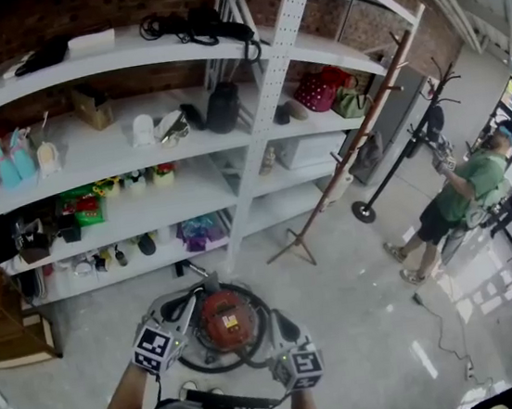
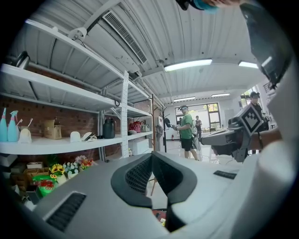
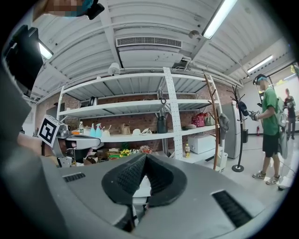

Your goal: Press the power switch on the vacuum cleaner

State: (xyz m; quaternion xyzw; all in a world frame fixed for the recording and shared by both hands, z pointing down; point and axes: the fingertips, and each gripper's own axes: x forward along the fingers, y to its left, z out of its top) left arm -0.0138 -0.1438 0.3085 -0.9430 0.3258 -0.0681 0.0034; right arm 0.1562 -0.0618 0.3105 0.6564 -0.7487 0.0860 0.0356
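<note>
At far left, shelving (image 1: 127,148): white tiers against a brick wall, carrying two blue spray bottles (image 1: 14,158) and, further right, a black jug (image 1: 223,108).
Left gripper (image 2: 152,158): held level, looking out at the shelves; in the head view it sits at the left edge of the vacuum, and whether it touches cannot be told.
Left fingers (image 2: 135,176): clenched, the dark ribbed pads meeting at their tips with nothing gripped; a sliver of red shows through the gap below them.
Vacuum cleaner (image 1: 226,320): round red body on the grey floor (image 1: 363,306) just ahead of the person, between the two grippers, ringed by a black hose (image 1: 207,362); its power switch is too small to make out.
Right gripper (image 3: 145,158): at the vacuum's right edge in the head view, also level and facing the shelves.
Right fingers (image 3: 128,176): pressed together at the tips, empty.
Coat stand (image 1: 359,134): a wooden pole leaning across the shelf end, feet on the floor.
Bystander (image 1: 465,192): at far right in a green shirt and dark shorts, well apart from the vacuum.
</note>
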